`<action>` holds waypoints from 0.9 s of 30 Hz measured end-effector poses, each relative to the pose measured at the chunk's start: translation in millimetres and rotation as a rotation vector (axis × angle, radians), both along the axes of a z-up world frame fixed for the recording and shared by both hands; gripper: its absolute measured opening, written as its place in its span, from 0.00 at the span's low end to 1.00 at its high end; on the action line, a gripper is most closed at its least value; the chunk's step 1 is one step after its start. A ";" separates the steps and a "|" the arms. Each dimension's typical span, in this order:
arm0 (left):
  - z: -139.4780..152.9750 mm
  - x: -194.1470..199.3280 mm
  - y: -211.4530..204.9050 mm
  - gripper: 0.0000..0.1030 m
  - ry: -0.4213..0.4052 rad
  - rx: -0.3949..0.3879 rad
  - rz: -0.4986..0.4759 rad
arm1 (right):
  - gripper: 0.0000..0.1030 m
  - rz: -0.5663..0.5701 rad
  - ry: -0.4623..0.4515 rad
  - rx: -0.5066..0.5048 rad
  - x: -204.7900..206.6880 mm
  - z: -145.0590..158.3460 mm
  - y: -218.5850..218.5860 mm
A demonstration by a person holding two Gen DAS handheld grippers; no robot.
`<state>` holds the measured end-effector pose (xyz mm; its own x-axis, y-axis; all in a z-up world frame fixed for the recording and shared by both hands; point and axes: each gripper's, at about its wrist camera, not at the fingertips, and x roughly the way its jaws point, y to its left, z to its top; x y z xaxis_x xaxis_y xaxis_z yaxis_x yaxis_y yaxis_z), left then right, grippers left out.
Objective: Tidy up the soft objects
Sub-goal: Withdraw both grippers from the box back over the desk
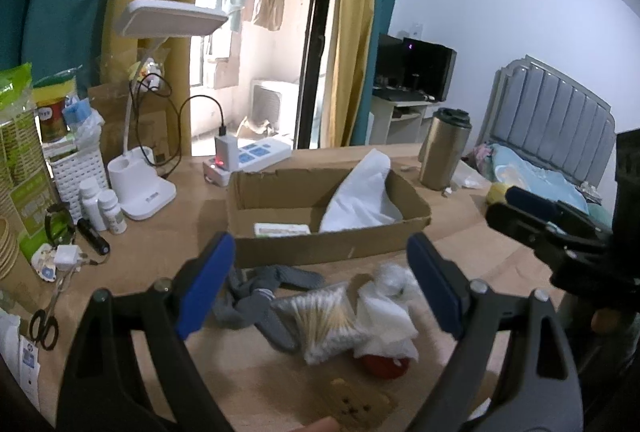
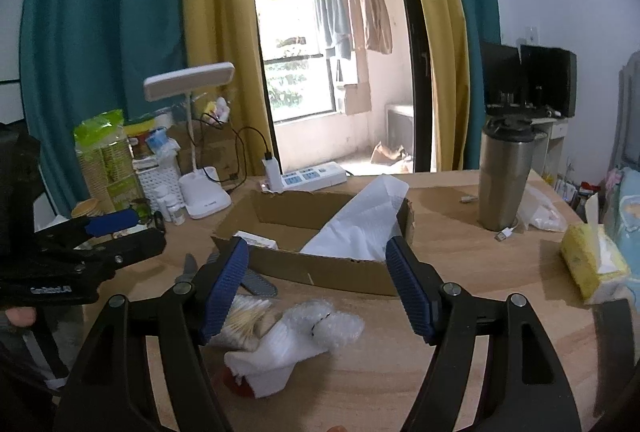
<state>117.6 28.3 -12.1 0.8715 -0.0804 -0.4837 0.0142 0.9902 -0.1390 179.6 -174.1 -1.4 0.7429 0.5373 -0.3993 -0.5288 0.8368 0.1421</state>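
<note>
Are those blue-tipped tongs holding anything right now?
No. The left tongs and the right tongs gape empty above the table's soft things.

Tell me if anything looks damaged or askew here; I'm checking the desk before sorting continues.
The cardboard box has ragged, torn edges along its front wall. A white cloth slumps over its right rim instead of lying inside. In front, a grey sock, a cotton swab bag and white socks lie heaped.
</note>
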 end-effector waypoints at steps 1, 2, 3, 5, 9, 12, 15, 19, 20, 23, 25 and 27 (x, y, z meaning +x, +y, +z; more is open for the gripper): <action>0.4 -2.2 -1.4 0.87 -0.001 0.003 -0.003 | 0.73 0.002 -0.009 0.001 -5.8 2.2 -1.9; 0.6 -5.0 -3.4 0.87 -0.002 0.005 -0.006 | 0.73 0.003 -0.018 -0.001 -11.2 4.2 -3.8; 0.3 -7.3 -6.0 0.87 -0.002 0.005 -0.010 | 0.73 0.001 -0.024 -0.002 -15.3 5.8 -5.6; 0.0 -12.0 -10.1 0.87 -0.002 0.008 -0.020 | 0.73 0.000 -0.031 0.002 -21.3 7.7 -9.2; -3.0 -17.0 -16.6 0.87 0.006 0.004 -0.035 | 0.73 -0.006 -0.035 0.008 -29.9 6.8 -18.2; -10.4 -18.5 -23.0 0.87 0.034 -0.001 -0.046 | 0.73 -0.009 -0.025 0.006 -33.4 3.6 -21.9; -21.7 -17.0 -27.0 0.87 0.075 -0.009 -0.060 | 0.73 -0.010 -0.013 0.001 -36.4 -2.0 -24.8; -36.7 -16.4 -30.3 0.87 0.125 -0.020 -0.074 | 0.73 -0.019 0.016 -0.014 -38.3 -13.7 -27.2; -39.9 -16.1 -30.3 0.87 0.134 -0.021 -0.076 | 0.73 -0.022 0.027 -0.019 -38.2 -17.8 -27.7; -49.1 -16.5 -28.2 0.87 0.155 -0.027 -0.083 | 0.73 -0.027 0.053 -0.028 -37.8 -28.3 -28.0; -54.8 -15.9 -25.4 0.87 0.169 -0.037 -0.084 | 0.73 -0.026 0.071 -0.029 -37.1 -34.3 -27.1; -61.4 -15.5 -23.8 0.87 0.189 -0.043 -0.085 | 0.73 -0.022 0.080 -0.034 -36.3 -37.9 -24.1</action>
